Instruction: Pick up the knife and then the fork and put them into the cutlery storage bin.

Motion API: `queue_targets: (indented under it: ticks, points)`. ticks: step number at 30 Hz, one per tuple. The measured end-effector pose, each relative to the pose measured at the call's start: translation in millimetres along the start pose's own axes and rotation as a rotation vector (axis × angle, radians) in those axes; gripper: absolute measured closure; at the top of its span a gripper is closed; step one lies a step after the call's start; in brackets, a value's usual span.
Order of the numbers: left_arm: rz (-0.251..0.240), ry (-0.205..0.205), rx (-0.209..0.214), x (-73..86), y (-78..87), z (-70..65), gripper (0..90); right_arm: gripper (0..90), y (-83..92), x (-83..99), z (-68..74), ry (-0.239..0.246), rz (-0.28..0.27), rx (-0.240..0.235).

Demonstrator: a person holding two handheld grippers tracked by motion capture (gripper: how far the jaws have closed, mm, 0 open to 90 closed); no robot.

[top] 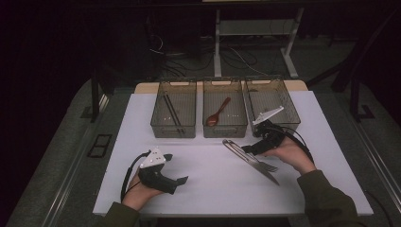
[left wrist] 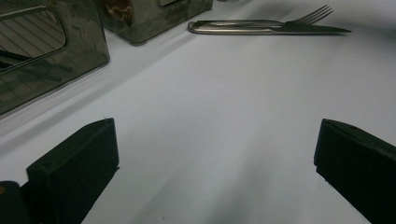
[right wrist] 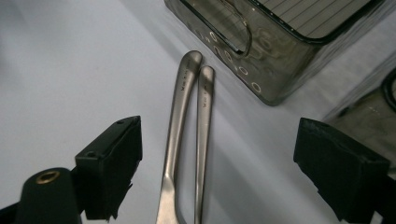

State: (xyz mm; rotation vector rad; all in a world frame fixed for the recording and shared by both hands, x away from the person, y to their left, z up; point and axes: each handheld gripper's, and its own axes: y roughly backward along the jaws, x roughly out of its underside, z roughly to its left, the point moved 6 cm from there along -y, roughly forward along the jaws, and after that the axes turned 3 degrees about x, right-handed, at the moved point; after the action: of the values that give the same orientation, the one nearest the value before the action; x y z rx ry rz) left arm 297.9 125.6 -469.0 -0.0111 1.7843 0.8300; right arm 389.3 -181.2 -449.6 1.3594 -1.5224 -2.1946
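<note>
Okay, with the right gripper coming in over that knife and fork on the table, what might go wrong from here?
The steel knife and steel fork lie side by side, handles touching, both between the open fingers of the right gripper, so closing could pinch both or push one askew. They lie flat on the white table, so the fingers may slide over them. The right smoky plastic bin stands close by, so a swing could knock it.
</note>
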Motion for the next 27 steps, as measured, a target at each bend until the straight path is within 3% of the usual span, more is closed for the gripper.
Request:
queue_targets:
  ticks: [11,20,27]
  points:
    - [0.002,0.003,0.001,0.4,-0.6,0.4,0.0,40.4,-9.5,0.3,1.4,0.047,0.123,0.054]
    - [0.001,0.003,0.001,0.7,-0.5,0.6,0.0,56.3,-12.0,8.4,-1.8,0.051,0.21,0.045]
    - [0.005,0.003,0.002,1.0,-0.7,0.7,0.0,65.6,-12.5,14.2,0.8,0.061,0.284,-0.001]
